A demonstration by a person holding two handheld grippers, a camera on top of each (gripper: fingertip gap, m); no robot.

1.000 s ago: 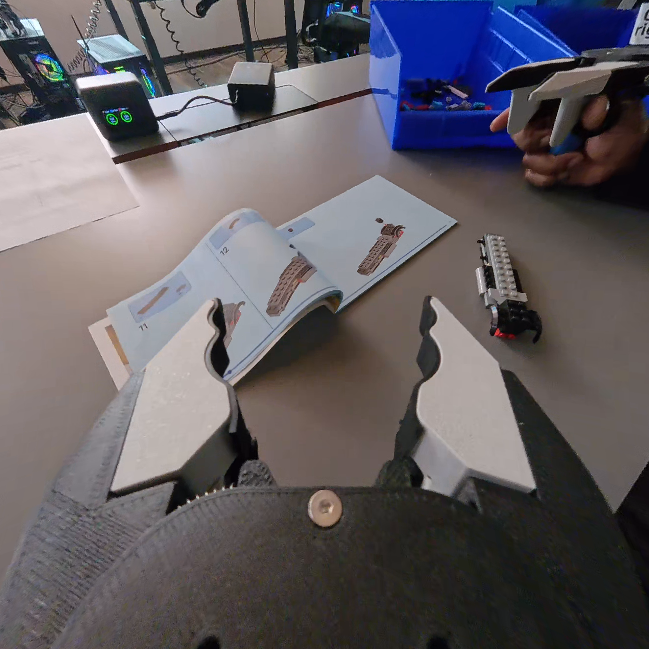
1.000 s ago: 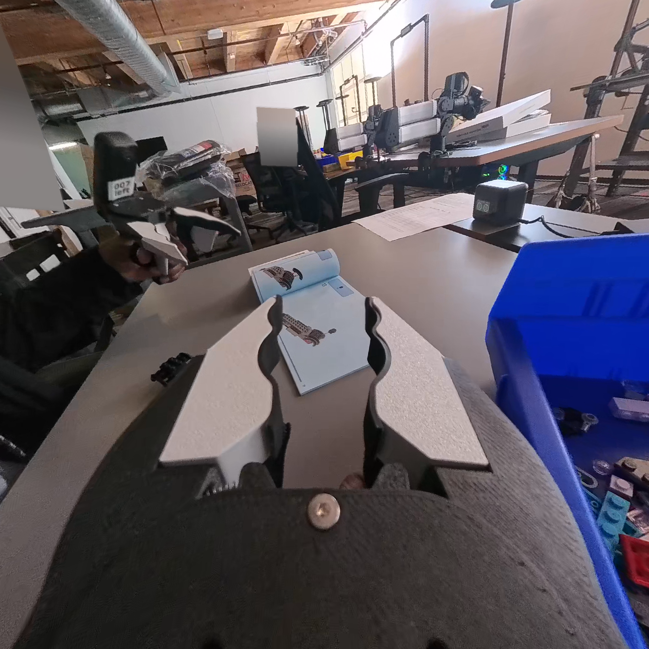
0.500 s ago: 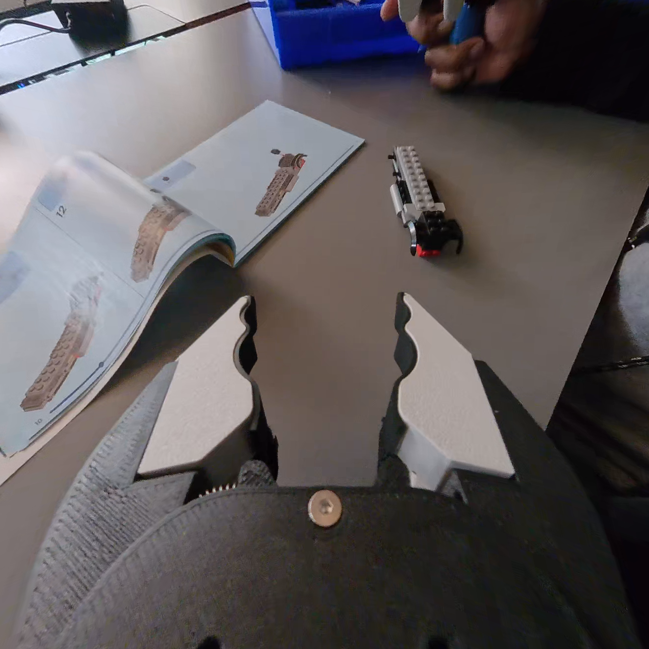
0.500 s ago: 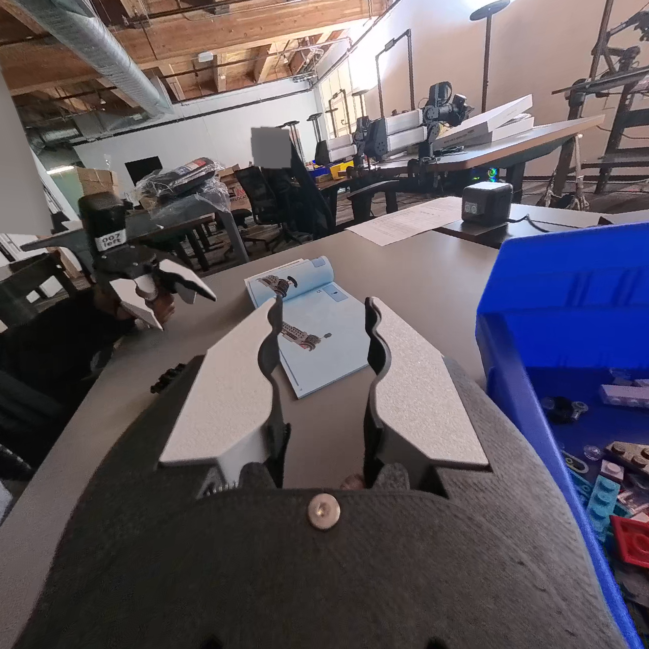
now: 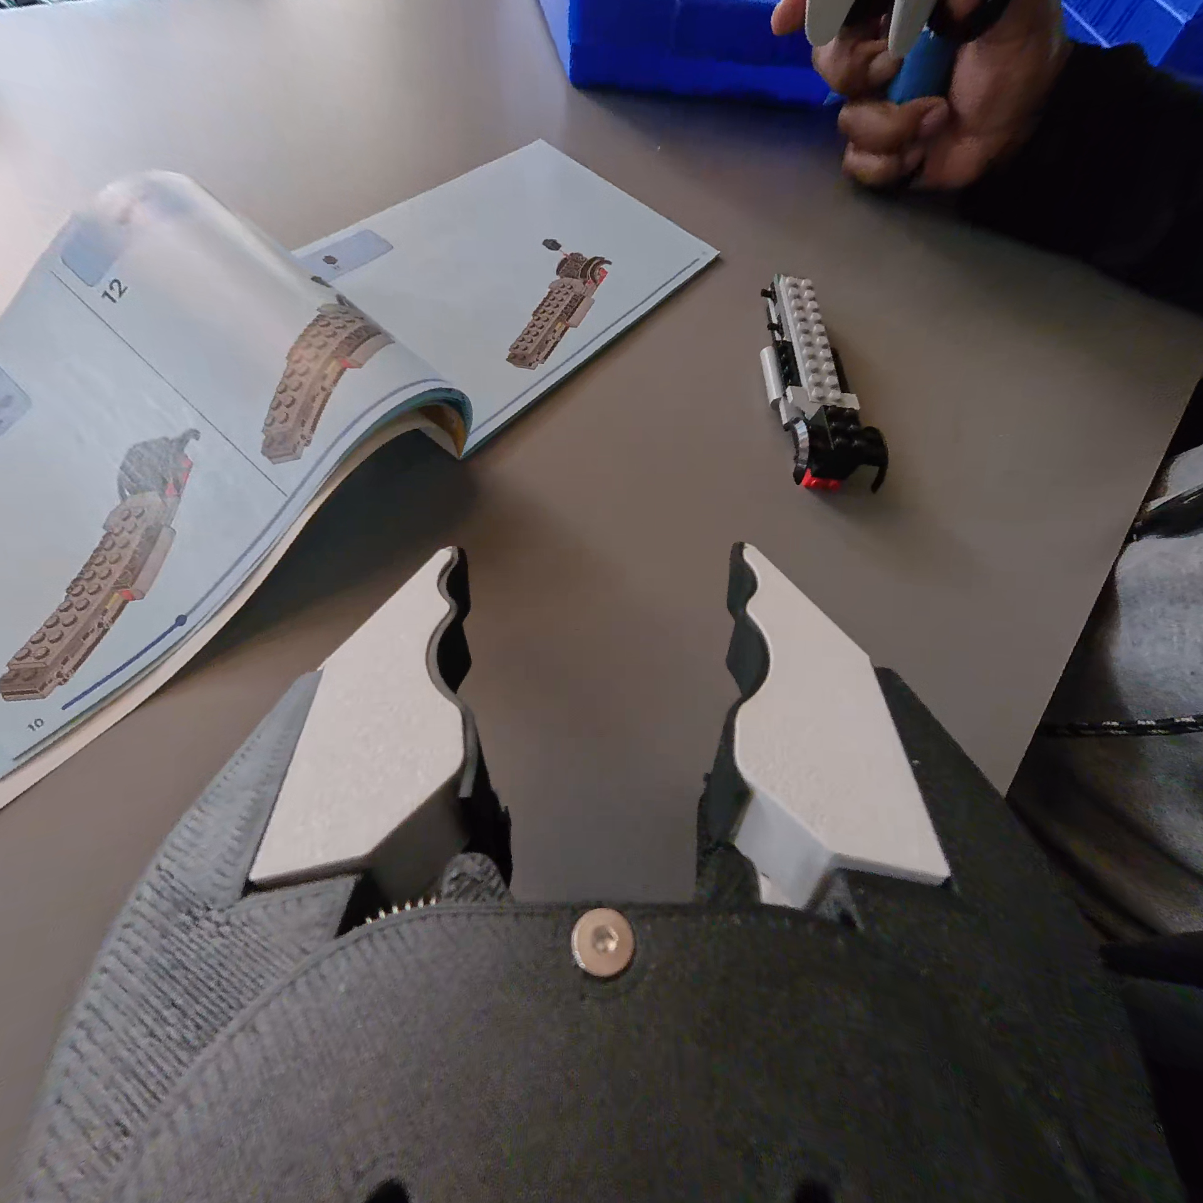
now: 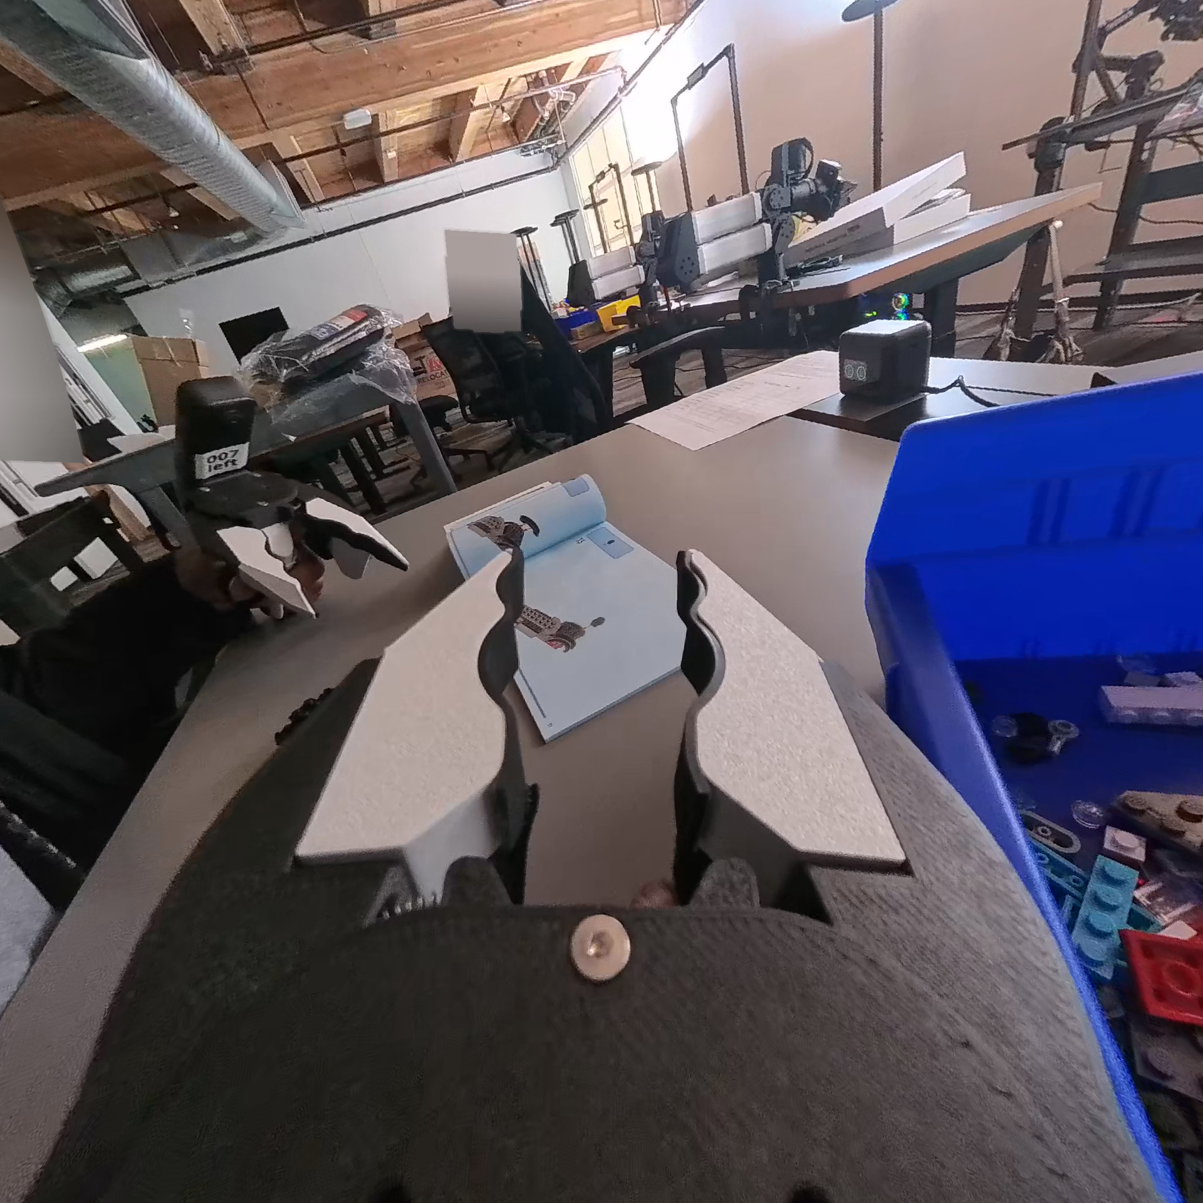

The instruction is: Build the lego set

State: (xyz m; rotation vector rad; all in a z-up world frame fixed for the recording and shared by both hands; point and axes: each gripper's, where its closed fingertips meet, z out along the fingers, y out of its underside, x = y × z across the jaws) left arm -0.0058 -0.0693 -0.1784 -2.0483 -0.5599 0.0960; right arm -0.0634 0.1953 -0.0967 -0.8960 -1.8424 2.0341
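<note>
A partly built lego model (image 5: 814, 377), grey and black with a red end, lies on the grey table (image 5: 586, 521) ahead and right of my left gripper (image 5: 595, 560), which is open and empty above the table. The open instruction booklet (image 5: 273, 390) lies to the left; it also shows in the right wrist view (image 6: 586, 625). My right gripper (image 6: 599, 566) is open and empty, hovering beside the blue bin (image 6: 1015, 586) that holds several loose lego pieces (image 6: 1106, 898). The model is mostly hidden behind my right gripper's left finger (image 6: 423, 735); only a black tip (image 6: 306, 709) shows.
The table's near edge (image 5: 1106, 586) runs close to the model on the right. A hand (image 5: 931, 110) holds the right gripper's handle by the bin (image 5: 683, 52). A black box with green lights (image 6: 885, 358) and a paper sheet (image 6: 735, 403) sit farther back. There is about 30 cm between the tips of the two grippers.
My left gripper has tilted down and swung right toward the model, and its fingers have narrowed somewhat. The right gripper has shifted slightly toward the bin, still open.
</note>
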